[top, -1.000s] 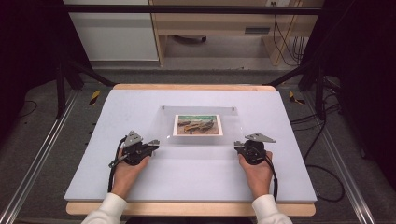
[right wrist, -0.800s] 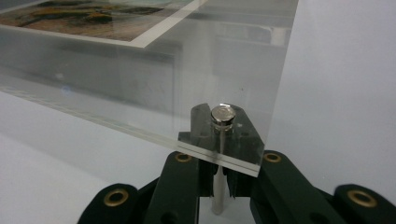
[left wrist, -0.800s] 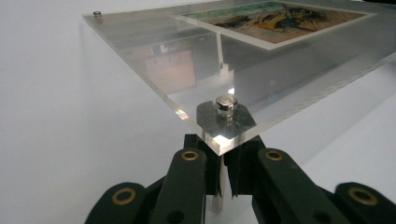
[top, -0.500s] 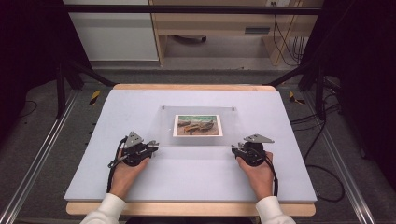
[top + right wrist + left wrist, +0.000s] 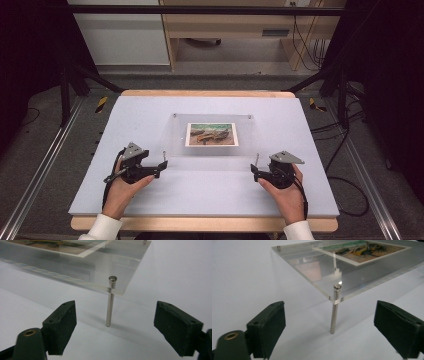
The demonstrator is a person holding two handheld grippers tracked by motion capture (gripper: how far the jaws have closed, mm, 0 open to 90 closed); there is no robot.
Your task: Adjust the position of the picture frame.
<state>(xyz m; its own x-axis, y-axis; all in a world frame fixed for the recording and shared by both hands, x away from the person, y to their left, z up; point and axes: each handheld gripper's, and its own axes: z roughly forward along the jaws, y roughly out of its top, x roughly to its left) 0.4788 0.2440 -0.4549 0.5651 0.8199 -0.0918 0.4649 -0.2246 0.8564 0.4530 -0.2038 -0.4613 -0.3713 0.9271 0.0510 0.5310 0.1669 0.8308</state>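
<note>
Acrylic frame (image 5: pixel 212 136), clear flat slab on thin steel pins; L gripper (image 5: pixel 332 327) & R gripper (image 5: pixel 113 327) just opened wide, empty

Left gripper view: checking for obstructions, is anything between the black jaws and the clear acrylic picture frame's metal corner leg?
Nothing. In the left gripper view only bare white tabletop separates the open left gripper from the metal leg of the acrylic frame.

Around the work table

A pale grey mat (image 5: pixel 150 115) covers the wooden table (image 5: pixel 210 93); beyond it stands a wooden desk (image 5: pixel 235 27), with black cables (image 5: pixel 305 45) hanging beside it and yellow-black tape (image 5: pixel 101 104) on the floor.
</note>
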